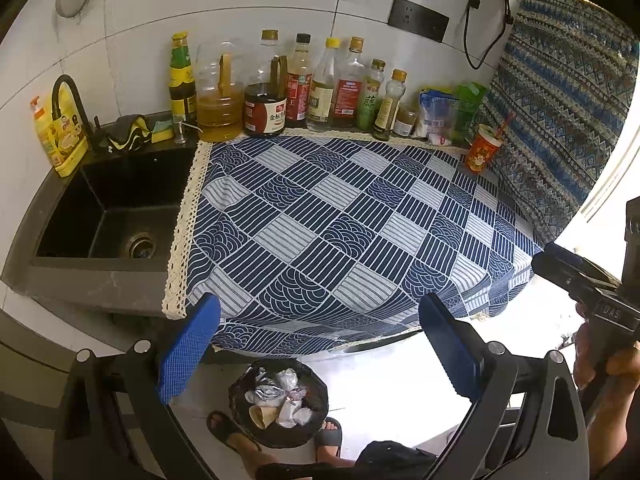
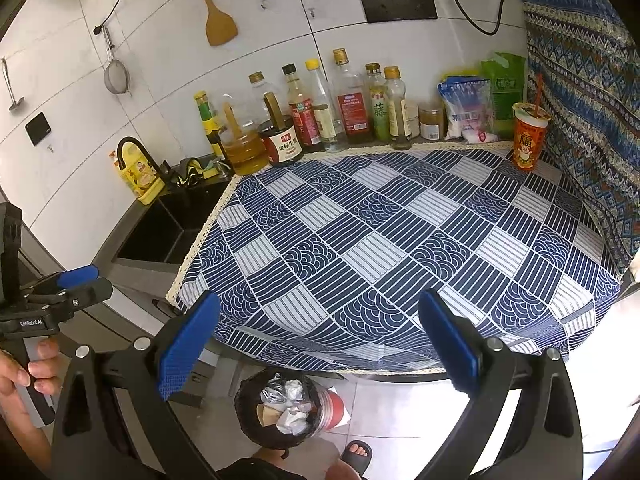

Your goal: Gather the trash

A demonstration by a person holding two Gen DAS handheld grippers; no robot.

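Black trash bin (image 1: 279, 404) below both claws, L (image 1: 320, 348) & R (image 2: 320, 344), released, empty.

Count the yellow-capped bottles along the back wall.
6 by cap colour: one green-labelled bottle nearest the sink, one behind the dark sauce jug, one clear, one red-labelled, then two rightmost. More may hide behind.

White tiled wall (image 2: 168, 64) with a black socket panel (image 2: 398, 4) and a hanging wooden spatula (image 2: 218, 20) — below it, a counter under a blue patterned cloth (image 2: 400, 240), beside a black sink (image 1: 116, 208). Pale floor tiles (image 1: 400, 384) glare with light.
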